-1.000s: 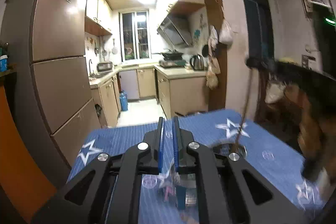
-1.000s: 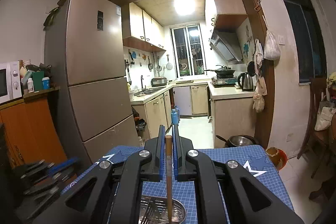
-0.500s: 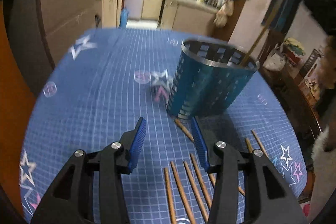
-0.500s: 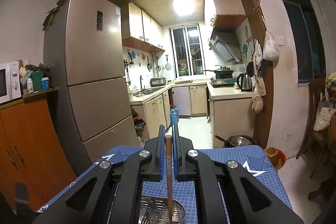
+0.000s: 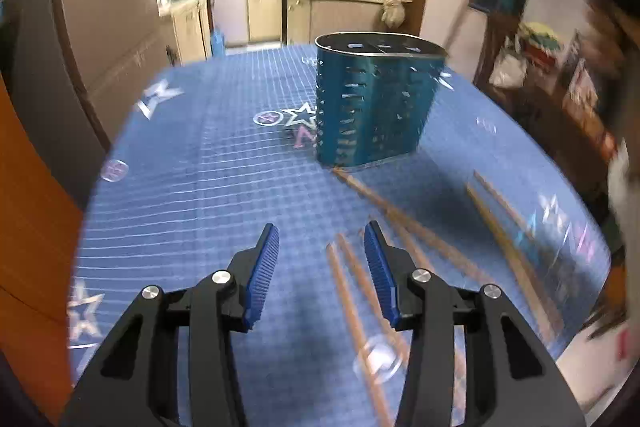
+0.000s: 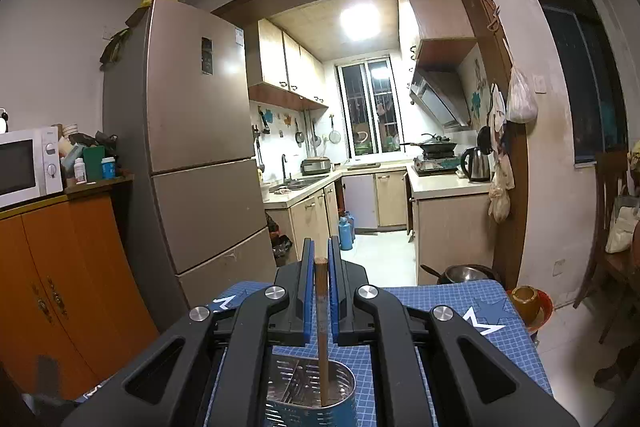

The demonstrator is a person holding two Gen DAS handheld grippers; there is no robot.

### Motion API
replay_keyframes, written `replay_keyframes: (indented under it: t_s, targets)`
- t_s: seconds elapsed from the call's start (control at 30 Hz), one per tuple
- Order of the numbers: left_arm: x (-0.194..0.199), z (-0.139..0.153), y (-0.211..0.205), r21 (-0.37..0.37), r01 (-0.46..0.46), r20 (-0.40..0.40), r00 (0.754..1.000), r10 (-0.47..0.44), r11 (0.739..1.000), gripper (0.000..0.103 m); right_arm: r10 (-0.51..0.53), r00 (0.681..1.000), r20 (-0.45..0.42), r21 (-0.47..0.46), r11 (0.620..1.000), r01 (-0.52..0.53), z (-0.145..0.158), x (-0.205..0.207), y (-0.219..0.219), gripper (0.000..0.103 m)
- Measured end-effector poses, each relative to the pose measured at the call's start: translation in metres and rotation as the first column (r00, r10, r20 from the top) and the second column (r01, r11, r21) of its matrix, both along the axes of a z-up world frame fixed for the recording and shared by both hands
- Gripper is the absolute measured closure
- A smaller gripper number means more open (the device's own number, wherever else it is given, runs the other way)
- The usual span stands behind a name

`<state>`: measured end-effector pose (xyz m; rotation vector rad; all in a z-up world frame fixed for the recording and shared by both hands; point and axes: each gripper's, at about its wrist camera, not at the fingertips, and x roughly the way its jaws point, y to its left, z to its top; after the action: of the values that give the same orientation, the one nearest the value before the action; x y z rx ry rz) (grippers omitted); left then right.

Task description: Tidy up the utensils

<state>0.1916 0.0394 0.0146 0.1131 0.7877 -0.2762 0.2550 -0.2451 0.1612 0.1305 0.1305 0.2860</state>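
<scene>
Left wrist view: the left gripper (image 5: pixel 320 259), black with blue ribbed pads, points down at a blue gridded mat with star prints (image 5: pixel 192 195); its jaws stand apart with nothing pressed between them. Brown wooden chopsticks (image 5: pixel 404 223) lie scattered on the mat, two just below the gap. A blue perforated metal utensil holder (image 5: pixel 372 107) stands upright beyond them.

Right wrist view: the right gripper (image 6: pixel 321 259) is clamped on one upright wooden chopstick (image 6: pixel 322 339), whose lower end sits inside the utensil holder (image 6: pixel 310 407).
</scene>
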Motion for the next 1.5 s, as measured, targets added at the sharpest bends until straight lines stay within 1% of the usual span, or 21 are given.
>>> replay_keyframes:
  t_s: [0.07,0.1,0.13,0.2,0.3,0.33,0.43,0.47,0.53,0.6,0.63,0.67,0.77,0.8,0.83,0.9,0.97,1.07,1.17,1.33,1.5]
  targets:
    - [-0.023,-0.002,0.010,0.014,-0.018,0.020,1.000,0.018,1.000,0.057,-0.002,1.000,0.000,0.008,1.000,0.002,0.001,-0.001,-0.002,0.095]
    - [-0.028,-0.004,0.014,0.004,-0.021,0.020,1.000,0.020,1.000,0.056,-0.003,1.000,0.001,0.011,1.000,0.003,0.003,-0.002,-0.002,0.095]
    - [-0.042,-0.006,0.021,-0.015,-0.025,0.021,0.999,0.026,1.000,0.056,-0.006,1.000,0.006,0.013,1.000,0.006,0.005,-0.005,-0.003,0.095]
    - [-0.062,-0.012,0.026,-0.018,-0.025,0.034,0.999,0.026,1.000,0.055,-0.007,1.000,0.015,0.016,1.000,0.006,0.009,-0.010,-0.004,0.095]
    - [-0.105,-0.021,0.021,0.060,0.017,0.118,0.993,-0.024,0.998,0.055,-0.007,0.999,0.033,0.022,1.000,0.006,0.018,-0.021,-0.007,0.095]
    - [-0.123,-0.027,0.016,0.095,0.031,0.156,0.987,-0.045,0.995,0.055,-0.008,0.999,0.043,0.024,1.000,0.007,0.022,-0.027,-0.009,0.095]
    - [-0.158,-0.043,0.000,0.181,0.063,0.206,0.973,-0.100,0.982,0.055,-0.007,0.998,0.061,0.025,1.000,0.006,0.028,-0.042,-0.013,0.095]
    - [-0.174,-0.055,-0.009,0.215,0.075,0.221,0.967,-0.123,0.974,0.055,-0.007,0.998,0.067,0.029,1.000,0.005,0.030,-0.049,-0.016,0.095]
    - [-0.187,-0.067,-0.018,0.233,0.085,0.232,0.963,-0.141,0.969,0.056,-0.003,0.997,0.072,0.042,0.999,0.000,0.032,-0.061,-0.020,0.095]
    - [-0.193,-0.081,-0.028,0.256,0.056,0.256,0.959,-0.124,0.965,0.058,-0.001,0.997,0.081,0.047,0.999,-0.003,0.034,-0.074,-0.022,0.095]
    - [-0.195,-0.088,-0.031,0.250,0.048,0.262,0.958,-0.115,0.967,0.061,0.001,0.997,0.083,0.049,0.999,-0.005,0.035,-0.080,-0.023,0.095]
    - [-0.197,-0.091,-0.031,0.241,0.038,0.269,0.958,-0.104,0.970,0.061,0.003,0.996,0.085,0.051,0.999,-0.007,0.035,-0.087,-0.024,0.095]
    - [-0.193,-0.096,-0.025,0.189,-0.047,0.295,0.956,-0.012,0.981,0.064,0.010,0.996,0.091,0.055,0.998,-0.015,0.038,-0.104,-0.027,0.095]
    - [-0.192,-0.099,-0.023,0.186,-0.070,0.305,0.952,0.010,0.980,0.067,0.013,0.996,0.092,0.055,0.998,-0.019,0.038,-0.109,-0.027,0.095]
    - [-0.192,-0.101,-0.023,0.195,-0.087,0.317,0.948,0.021,0.977,0.075,0.015,0.995,0.095,0.051,0.998,-0.020,0.038,-0.114,-0.028,0.095]
    - [-0.197,-0.107,-0.026,0.210,-0.086,0.333,0.943,0.012,0.974,0.079,0.013,0.995,0.097,0.045,0.999,-0.018,0.038,-0.121,-0.029,0.095]
    - [-0.205,-0.113,-0.031,0.203,-0.092,0.349,0.937,0.016,0.975,0.081,0.012,0.996,0.092,0.043,0.999,-0.016,0.038,-0.125,-0.030,0.095]
    - [-0.205,-0.116,-0.030,0.173,-0.111,0.366,0.930,0.041,0.979,0.082,0.011,0.996,0.086,0.046,0.999,-0.015,0.039,-0.128,-0.031,0.095]
    - [-0.210,-0.117,-0.033,0.181,-0.117,0.382,0.923,0.040,0.977,0.082,0.017,0.996,0.088,0.043,0.999,-0.021,0.040,-0.130,-0.030,0.095]
    - [-0.213,-0.112,-0.033,0.145,-0.112,0.402,0.915,0.045,0.983,0.082,0.023,0.997,0.073,0.035,0.999,-0.026,0.036,-0.126,-0.029,0.095]
    - [-0.213,-0.114,-0.034,0.143,-0.114,0.408,0.912,0.046,0.983,0.082,0.024,0.998,0.059,0.029,0.999,-0.026,0.031,-0.122,-0.025,0.095]
